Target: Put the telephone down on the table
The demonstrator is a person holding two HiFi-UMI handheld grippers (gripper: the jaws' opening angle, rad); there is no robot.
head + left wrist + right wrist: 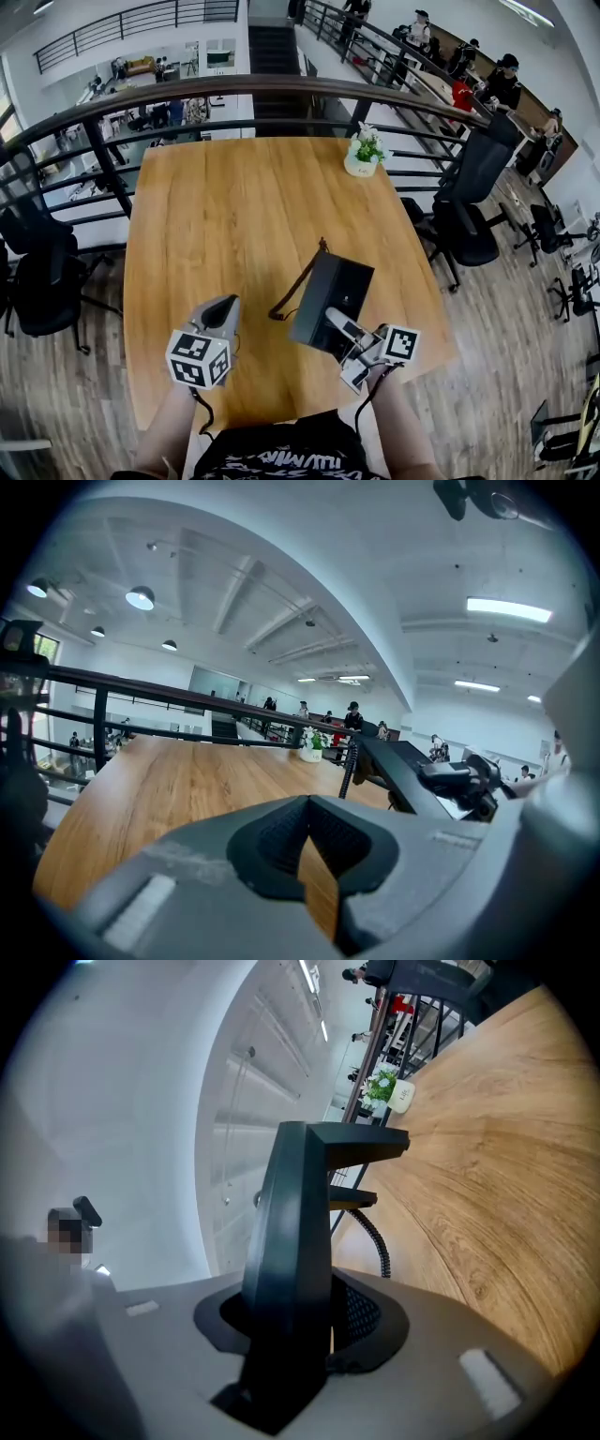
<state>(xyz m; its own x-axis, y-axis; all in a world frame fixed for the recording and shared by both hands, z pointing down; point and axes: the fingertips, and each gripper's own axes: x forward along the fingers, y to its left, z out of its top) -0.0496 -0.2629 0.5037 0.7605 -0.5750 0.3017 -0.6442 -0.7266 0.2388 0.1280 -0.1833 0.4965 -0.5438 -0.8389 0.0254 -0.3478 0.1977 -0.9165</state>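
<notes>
I see the telephone [330, 302] over the near right part of the table [234, 216], clamped between the jaws of my right gripper [339, 323], which close on its body. Its coiled cord [295, 286] trails left. My left gripper [223, 309] sits just beside, jaw tips together, holding nothing.

Table [234, 244]: rectangular top of light wood with visible grain, edges plain; stands on a wooden plank floor [487, 309] beside a dark railing [187, 94]. On it: one small white pot [359, 169] with a green plant [368, 145], upright, near the far right corner.
</notes>
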